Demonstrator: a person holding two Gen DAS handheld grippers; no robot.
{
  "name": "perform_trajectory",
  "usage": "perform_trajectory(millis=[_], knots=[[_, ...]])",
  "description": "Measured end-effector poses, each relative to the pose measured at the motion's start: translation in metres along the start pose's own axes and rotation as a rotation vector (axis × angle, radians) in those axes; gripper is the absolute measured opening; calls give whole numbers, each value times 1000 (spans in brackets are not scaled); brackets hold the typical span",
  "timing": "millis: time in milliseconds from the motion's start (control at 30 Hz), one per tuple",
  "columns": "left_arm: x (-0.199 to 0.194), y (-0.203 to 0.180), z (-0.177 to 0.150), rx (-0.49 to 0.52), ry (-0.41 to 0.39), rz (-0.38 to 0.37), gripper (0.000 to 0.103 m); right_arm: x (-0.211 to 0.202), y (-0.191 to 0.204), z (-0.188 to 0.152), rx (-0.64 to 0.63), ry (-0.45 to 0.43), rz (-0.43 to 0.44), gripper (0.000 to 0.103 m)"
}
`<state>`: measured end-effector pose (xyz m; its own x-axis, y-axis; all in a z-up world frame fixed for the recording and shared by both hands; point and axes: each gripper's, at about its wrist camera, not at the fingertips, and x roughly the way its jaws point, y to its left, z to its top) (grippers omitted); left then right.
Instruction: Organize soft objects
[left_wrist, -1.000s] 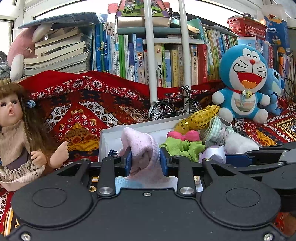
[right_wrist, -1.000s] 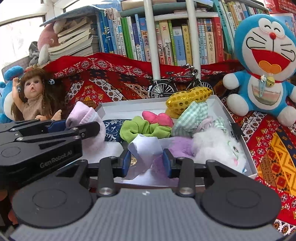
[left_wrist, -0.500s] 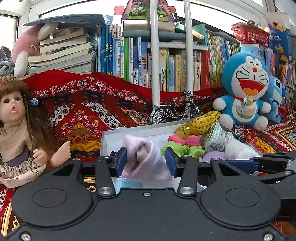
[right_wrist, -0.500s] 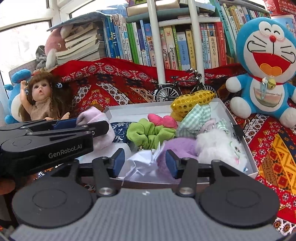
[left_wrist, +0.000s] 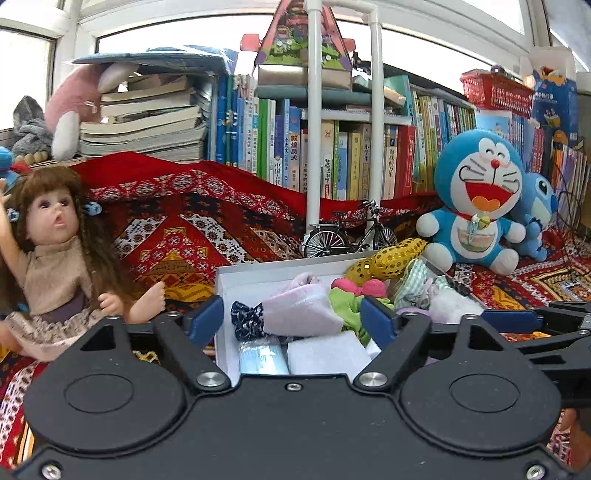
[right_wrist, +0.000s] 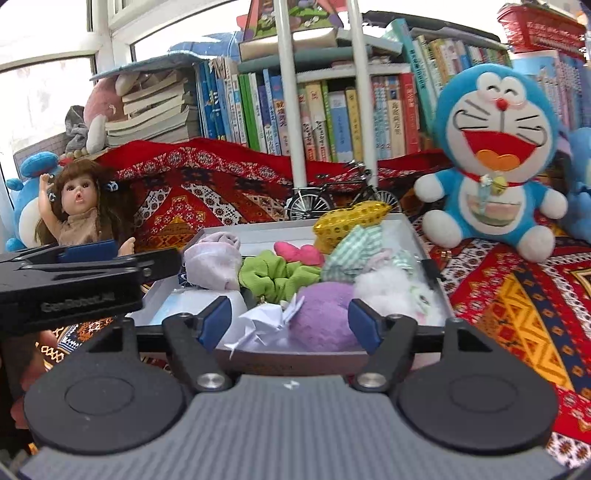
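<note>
A white box (left_wrist: 255, 275) (right_wrist: 417, 236) holds several soft things. A pink cloth (left_wrist: 301, 308) (right_wrist: 218, 262) lies at its left, next to a green scrunchie (right_wrist: 273, 271), a pink bow (right_wrist: 301, 253), a gold sequin piece (right_wrist: 351, 219), a checked cloth (right_wrist: 351, 245), a purple plush (right_wrist: 325, 319), a white fluffy toy (right_wrist: 391, 286) and crumpled white paper (right_wrist: 264, 325). My left gripper (left_wrist: 293, 319) is open and empty, just in front of the pink cloth. My right gripper (right_wrist: 290, 321) is open and empty at the box's near edge, by the paper and the purple plush.
A doll (left_wrist: 55, 254) sits left of the box. A Doraemon plush (left_wrist: 476, 199) sits at the right and a toy bicycle (left_wrist: 347, 234) behind the box. Bookshelves (left_wrist: 332, 155) and two white poles (left_wrist: 314, 147) stand at the back. A patterned red cloth (right_wrist: 517, 302) covers the surface.
Both grippers have opened and drawn back. The left one let go of the pink cloth, the right one let go of the white paper; both things now lie in the box.
</note>
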<state>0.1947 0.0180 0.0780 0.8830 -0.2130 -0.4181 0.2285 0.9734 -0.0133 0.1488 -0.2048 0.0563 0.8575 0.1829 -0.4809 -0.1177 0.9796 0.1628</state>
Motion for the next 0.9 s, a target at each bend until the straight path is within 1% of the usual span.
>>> perform_trajectory(millis=[67, 200, 267, 400, 567, 700, 900], knots=[[-11, 2, -2, -6, 3, -3, 84, -10, -1, -3, -10, -6, -18, 85], [-32, 3, -9, -13, 20, -14, 86, -28, -2, -10, -17, -23, -40, 87], [-41, 2, -15, -7, 25, -22, 87, -35, -1, -14, -20, -29, -54, 88], [-54, -3, -30, 7, 41, -16, 88, -43, 0, -26, -40, -31, -88, 89], [-57, -10, -53, 34, 73, 6, 88, -44, 1, -42, -67, -15, -129, 90], [-54, -17, -67, 59, 99, 37, 88, -40, -4, -54, -55, 10, -147, 91], [-41, -18, -80, 24, 157, 73, 88, -35, -11, -66, -42, 40, -179, 91]])
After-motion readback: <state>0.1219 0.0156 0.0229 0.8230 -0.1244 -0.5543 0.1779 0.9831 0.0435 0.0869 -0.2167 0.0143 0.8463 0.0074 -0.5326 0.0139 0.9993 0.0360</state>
